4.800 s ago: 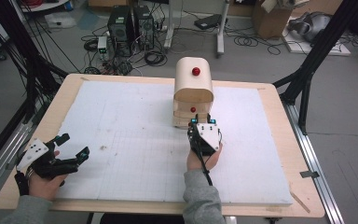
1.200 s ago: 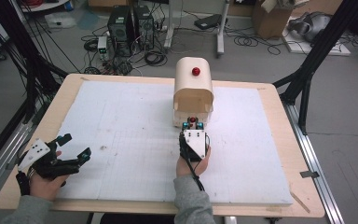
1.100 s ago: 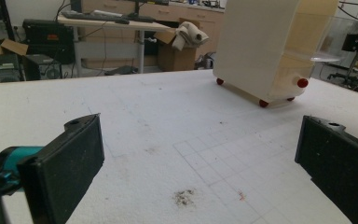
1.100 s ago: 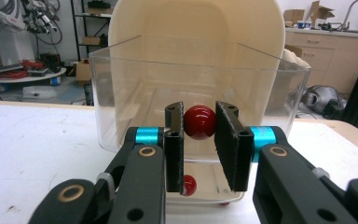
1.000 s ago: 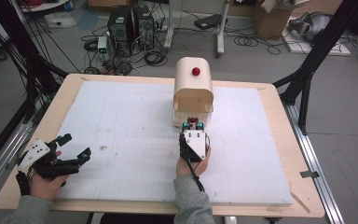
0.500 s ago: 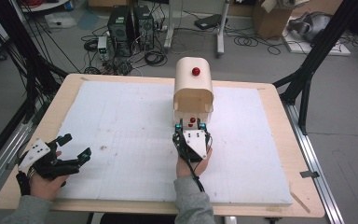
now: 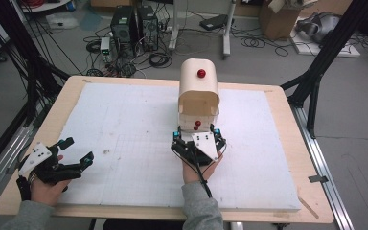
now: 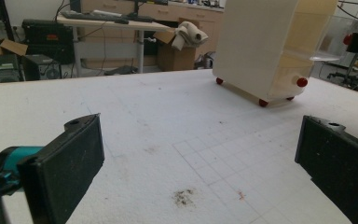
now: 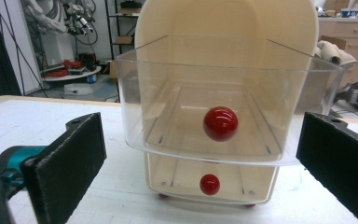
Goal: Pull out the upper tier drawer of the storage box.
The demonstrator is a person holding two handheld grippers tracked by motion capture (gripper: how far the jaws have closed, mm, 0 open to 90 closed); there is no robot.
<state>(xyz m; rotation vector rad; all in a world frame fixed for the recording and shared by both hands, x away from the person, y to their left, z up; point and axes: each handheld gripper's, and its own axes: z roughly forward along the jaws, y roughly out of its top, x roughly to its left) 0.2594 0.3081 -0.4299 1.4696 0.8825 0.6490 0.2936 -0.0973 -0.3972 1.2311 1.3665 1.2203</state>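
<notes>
A cream drawer cabinet (image 7: 199,93) with a red knob (image 7: 201,73) on its top stands at the middle of the white foam board. Its clear upper drawer (image 9: 168,93) is pulled out toward me, red knob (image 9: 220,123) facing front. The lower drawer's red knob (image 9: 209,184) sits further back beneath it. My right gripper (image 7: 196,132) is open just in front of the pulled-out drawer, jaws spread either side of the knob (image 7: 197,123) without touching it. At the board's front left, my left gripper (image 7: 78,150) is open and holds nothing. The cabinet (image 8: 265,46) lies far ahead of it.
The wooden table (image 7: 287,124) carries the white foam board (image 7: 124,120). A small dark smudge (image 8: 182,198) marks the board near the left gripper. Computers and cables (image 7: 134,24) lie on the floor beyond the far edge; black frame posts (image 7: 316,81) stand at the right.
The upper drawer's knob has come toward me since the oldest frame. My right gripper shifted slightly left and its jaws spread wider in the last second. The left gripper stayed put.
</notes>
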